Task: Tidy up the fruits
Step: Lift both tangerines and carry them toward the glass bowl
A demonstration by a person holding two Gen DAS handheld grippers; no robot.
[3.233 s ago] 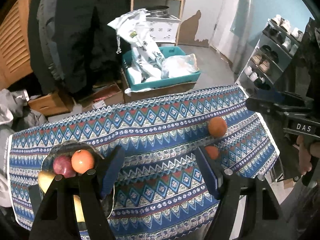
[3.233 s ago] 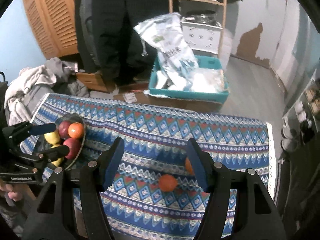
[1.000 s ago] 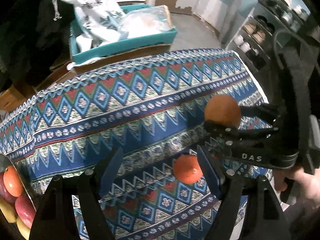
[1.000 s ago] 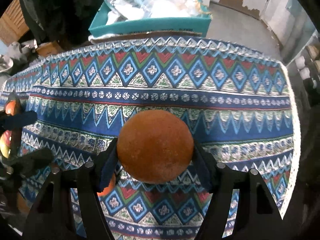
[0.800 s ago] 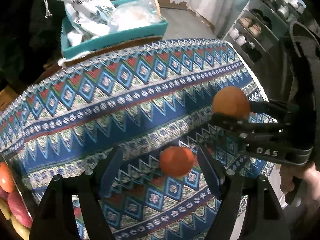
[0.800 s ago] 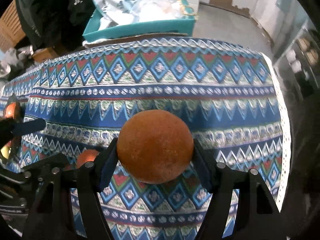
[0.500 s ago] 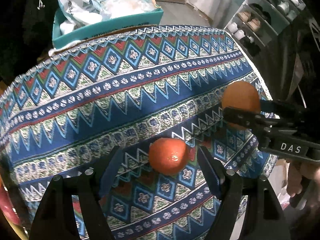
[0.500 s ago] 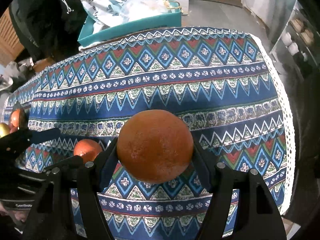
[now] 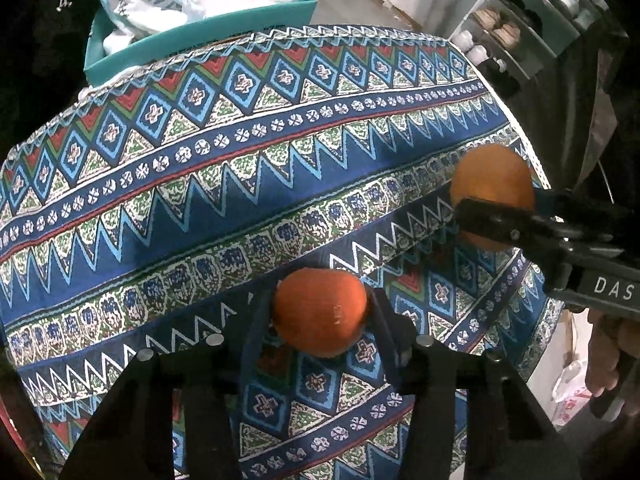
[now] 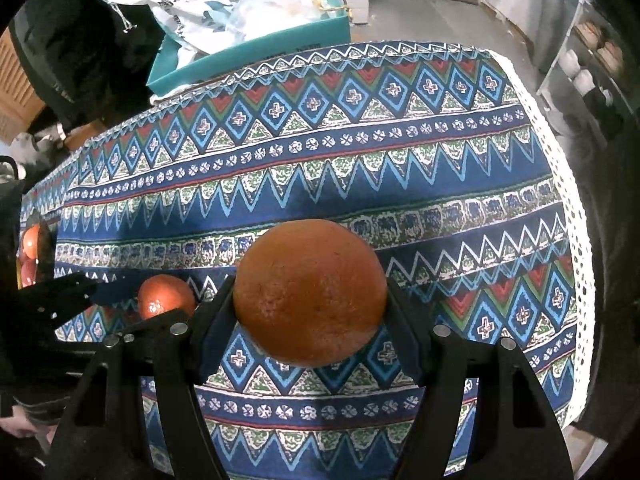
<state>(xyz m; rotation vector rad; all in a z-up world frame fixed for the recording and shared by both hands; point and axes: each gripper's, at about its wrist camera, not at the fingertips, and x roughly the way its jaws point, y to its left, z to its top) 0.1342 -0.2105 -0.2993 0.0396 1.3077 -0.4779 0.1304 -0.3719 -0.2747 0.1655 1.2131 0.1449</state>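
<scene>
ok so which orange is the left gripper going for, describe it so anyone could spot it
Start at the patterned blue tablecloth and go to its near edge. There the left gripper is closing its jaws around the smaller orange. It is the redder, glossier one low at the cloth, unlike the bigger, duller orange gripped by the right gripper.

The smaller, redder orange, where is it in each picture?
Left wrist view: the smaller orange sits low in the middle, between the pads of the left claw, whose jaws are closing on it.
Right wrist view: it is low on the left, beside the left claw's dark fingers.
Shared landmark: the teal box behind the patterned tablecloth.
</scene>
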